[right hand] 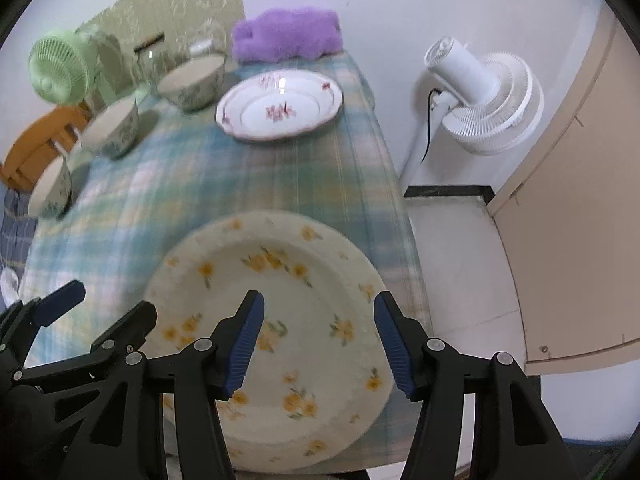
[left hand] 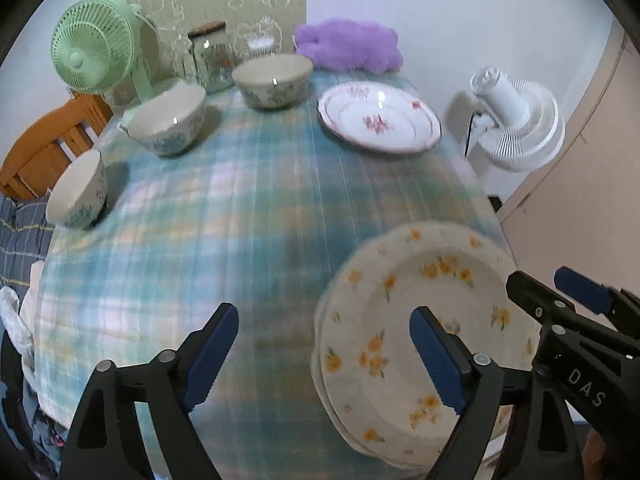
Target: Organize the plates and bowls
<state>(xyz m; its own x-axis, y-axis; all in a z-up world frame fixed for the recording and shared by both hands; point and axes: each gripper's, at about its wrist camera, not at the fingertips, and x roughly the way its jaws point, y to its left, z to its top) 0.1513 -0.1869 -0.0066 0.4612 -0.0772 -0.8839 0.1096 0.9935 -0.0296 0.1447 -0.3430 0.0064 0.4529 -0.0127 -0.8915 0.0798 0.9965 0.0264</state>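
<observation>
**Hovering above the yellow plates, both grippers released**

Looking down from my right gripper (right hand: 318,344), I see the yellow-flowered plate (right hand: 272,320) at the near right corner of the table (right hand: 224,184). It seems to sit on at least one more plate of its kind, since a second rim shows under it in the left wrist view. I judge this to be the plate stack in the making, set close to me so the far plate can join it. My right jaws stand apart above it, gripping nothing. My left gripper (left hand: 324,356) is spread wide, one finger over bare cloth and the other over the plate's left edge, also empty.

The pink-flowered plate (right hand: 280,106) lies alone at the far right, well apart from the stack. Three bowls (left hand: 168,120) run in a line along the left side, not nested, so that sorting is still to do by my reckoning.

Behind them stand a green fan (left hand: 94,46), a glass jar (left hand: 210,58) and a purple fluffy thing (left hand: 350,46). A white fan (right hand: 480,100) stands off the table.

On the right gripper's body, seen from the left wrist, I read "DAS". The green backdrop's pale marks are too blurred to read.
</observation>
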